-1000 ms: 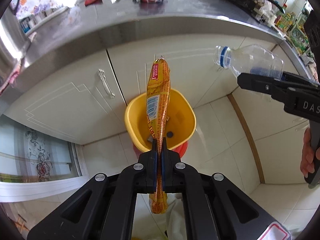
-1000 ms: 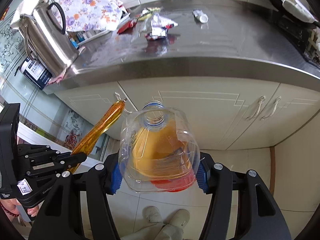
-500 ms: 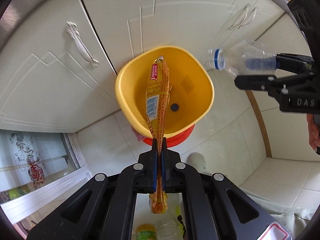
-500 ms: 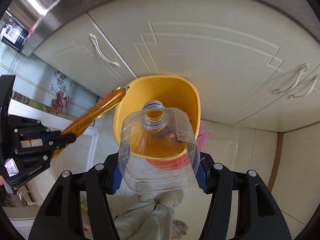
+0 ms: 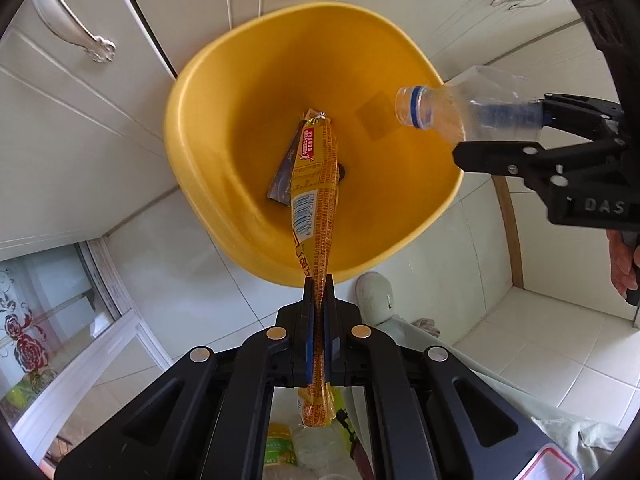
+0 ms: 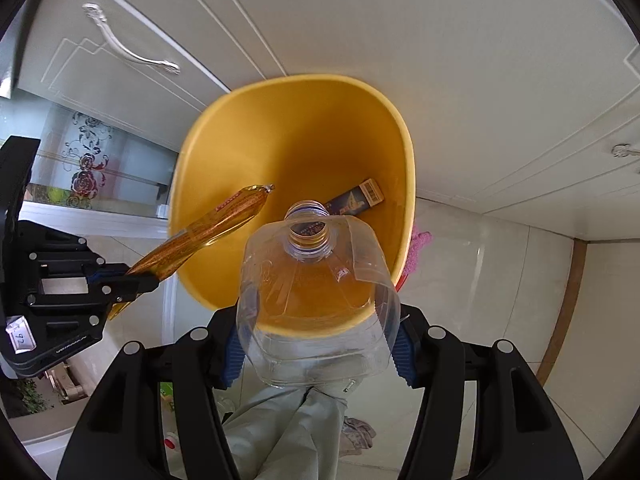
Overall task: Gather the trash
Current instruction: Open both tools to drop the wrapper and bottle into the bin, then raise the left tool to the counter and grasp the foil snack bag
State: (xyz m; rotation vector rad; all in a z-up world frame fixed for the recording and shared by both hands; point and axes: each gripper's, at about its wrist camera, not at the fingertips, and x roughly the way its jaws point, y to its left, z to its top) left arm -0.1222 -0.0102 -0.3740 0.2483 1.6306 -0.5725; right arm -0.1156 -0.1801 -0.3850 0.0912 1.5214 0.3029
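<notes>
Both my grippers have dropped from counter height until the cream panelled cupboard doors (image 6: 400, 40) fill the background and the round yellow plastic bin (image 5: 224, 92) lies wide open right under them. Its smooth rim leaves free room all round the two pieces of trash, and pale glossy floor tiles (image 5: 168, 272) surround it. My right gripper (image 6: 318, 354) points steeply down, jaws partly spread and pressed with blue ribbed pads on the flanks of the clear, crumpled plastic bottle (image 6: 316, 296), whose uncapped neck aims into the bin over its near rim. My left gripper (image 5: 317, 320) is squeezed fully together on the long orange crinkly sausage wrapper (image 5: 316, 196), which sticks out stiffly over the bin's mouth. A flat dark carton (image 6: 356, 200) lies on the bin's bottom. My right hand (image 5: 624, 256) shows at the view's edge.
</notes>
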